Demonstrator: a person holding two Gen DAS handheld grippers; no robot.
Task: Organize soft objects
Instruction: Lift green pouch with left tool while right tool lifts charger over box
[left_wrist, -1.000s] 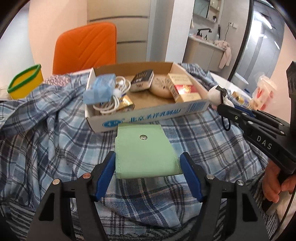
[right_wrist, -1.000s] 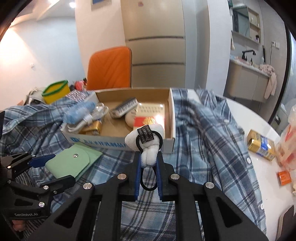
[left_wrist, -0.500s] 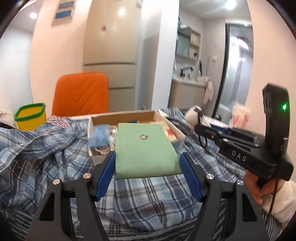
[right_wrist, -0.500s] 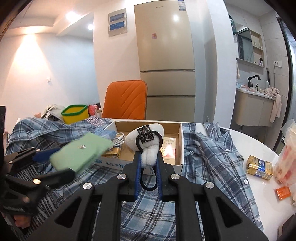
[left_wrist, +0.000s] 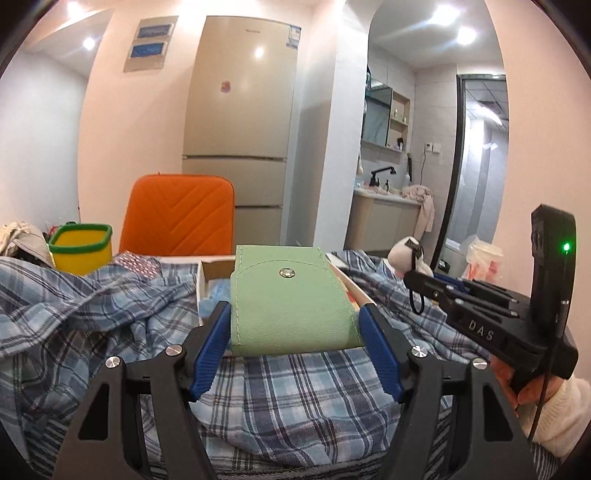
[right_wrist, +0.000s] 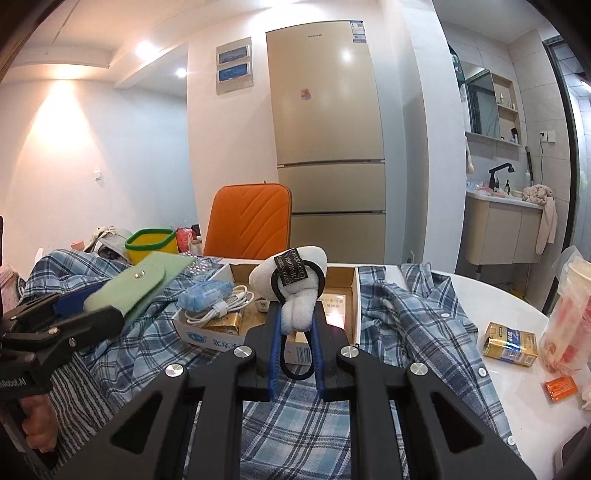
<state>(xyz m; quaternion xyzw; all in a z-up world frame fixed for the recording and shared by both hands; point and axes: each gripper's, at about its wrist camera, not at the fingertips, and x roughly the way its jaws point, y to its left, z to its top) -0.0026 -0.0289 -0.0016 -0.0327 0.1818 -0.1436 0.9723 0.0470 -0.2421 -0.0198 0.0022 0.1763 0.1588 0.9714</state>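
Left wrist view: my left gripper (left_wrist: 295, 328) clamps the green snap pouch (left_wrist: 291, 299) by its two side edges, jaws about halfway apart. A second ago the pouch lay on the plaid shirt (left_wrist: 110, 317) in front of the cardboard box (left_wrist: 218, 266); now it is lifted clear, hiding most of the box.

Right wrist view: my right gripper (right_wrist: 297, 317) is pinched tight on the white plush toy (right_wrist: 295, 284) with its black ring, raised in front of the box (right_wrist: 354, 295) rather than low over the shirt as before. Both soft items are airborne, so I judge sorting them comes next.
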